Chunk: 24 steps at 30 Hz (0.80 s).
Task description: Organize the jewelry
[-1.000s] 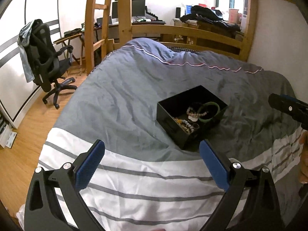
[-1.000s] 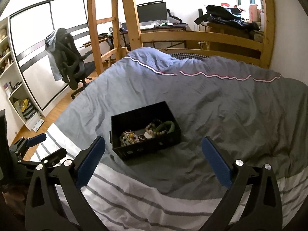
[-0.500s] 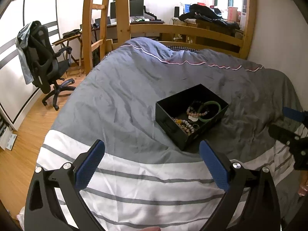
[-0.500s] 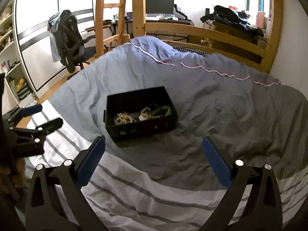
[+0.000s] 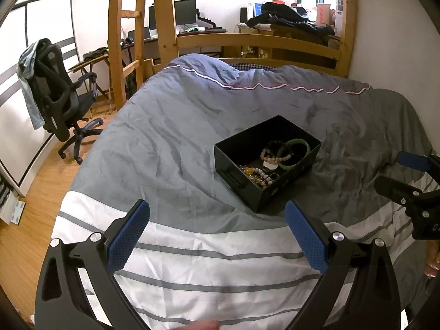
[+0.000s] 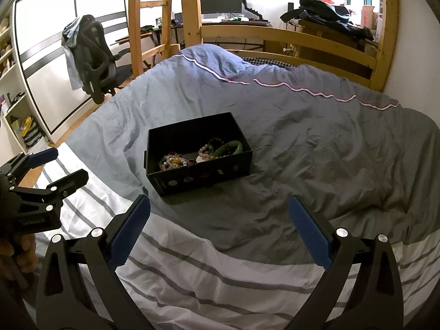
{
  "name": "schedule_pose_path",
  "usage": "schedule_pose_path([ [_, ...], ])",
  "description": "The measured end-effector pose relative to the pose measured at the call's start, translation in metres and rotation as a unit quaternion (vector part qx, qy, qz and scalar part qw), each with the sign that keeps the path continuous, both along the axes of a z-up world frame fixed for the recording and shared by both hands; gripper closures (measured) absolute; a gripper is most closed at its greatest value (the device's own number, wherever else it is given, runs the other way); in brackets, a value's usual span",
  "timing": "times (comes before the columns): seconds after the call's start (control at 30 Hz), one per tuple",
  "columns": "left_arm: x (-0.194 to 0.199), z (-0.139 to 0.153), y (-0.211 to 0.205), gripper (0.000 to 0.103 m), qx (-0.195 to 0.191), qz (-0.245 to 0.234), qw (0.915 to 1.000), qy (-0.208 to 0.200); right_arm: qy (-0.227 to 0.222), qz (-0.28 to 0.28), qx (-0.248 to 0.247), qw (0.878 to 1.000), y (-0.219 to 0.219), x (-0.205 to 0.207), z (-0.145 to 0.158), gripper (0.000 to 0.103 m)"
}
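Observation:
A black open box (image 5: 233,172) (image 6: 203,177) sits on the grey duvet. Inside lie a green bangle (image 5: 293,151) (image 6: 229,148), a pink bead bracelet (image 5: 271,155) (image 6: 205,151) and a tangle of gold and bead pieces (image 5: 254,176) (image 6: 173,162). My left gripper (image 5: 217,214) hangs open over the striped part of the cover, short of the box, and it also shows at the left edge of the right wrist view (image 6: 59,163). My right gripper (image 6: 219,211) is open too, just in front of the box, seen at the right edge of the left wrist view (image 5: 400,172). Nothing is held.
The bed's wooden frame (image 5: 255,42) and ladder (image 5: 121,41) stand behind the duvet (image 6: 316,143). A black office chair (image 5: 57,93) is on the wood floor at left. A desk with monitors (image 6: 220,0) lies beyond. A white wall (image 5: 390,55) bounds the right.
Both grippers have dropped and come a little closer to the box. The right gripper sits lower in the left wrist view than a second ago. Both stay open.

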<state>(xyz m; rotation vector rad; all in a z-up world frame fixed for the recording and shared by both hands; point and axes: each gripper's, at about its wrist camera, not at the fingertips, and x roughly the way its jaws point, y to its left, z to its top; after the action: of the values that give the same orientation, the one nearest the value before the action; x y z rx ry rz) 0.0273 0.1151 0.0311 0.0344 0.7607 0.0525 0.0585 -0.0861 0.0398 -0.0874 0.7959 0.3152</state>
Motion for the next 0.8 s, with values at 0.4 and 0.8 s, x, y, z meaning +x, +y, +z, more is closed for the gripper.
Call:
schedule_pose_path([
  [0.4, -0.0018, -0.0008, -0.0055, 0.006, 0.005, -0.015, 0.9999, 0.002, -0.001, 0.005, -0.001, 1.000, 0.0046, -0.0023, -0.0021, 0.004],
  [0.8, -0.0021, -0.0022, -0.0077, 0.006, 0.008, -0.016, 0.9998, 0.003, -0.001, 0.007, 0.000, 1.000, 0.0053, -0.0031, -0.0027, 0.004],
])
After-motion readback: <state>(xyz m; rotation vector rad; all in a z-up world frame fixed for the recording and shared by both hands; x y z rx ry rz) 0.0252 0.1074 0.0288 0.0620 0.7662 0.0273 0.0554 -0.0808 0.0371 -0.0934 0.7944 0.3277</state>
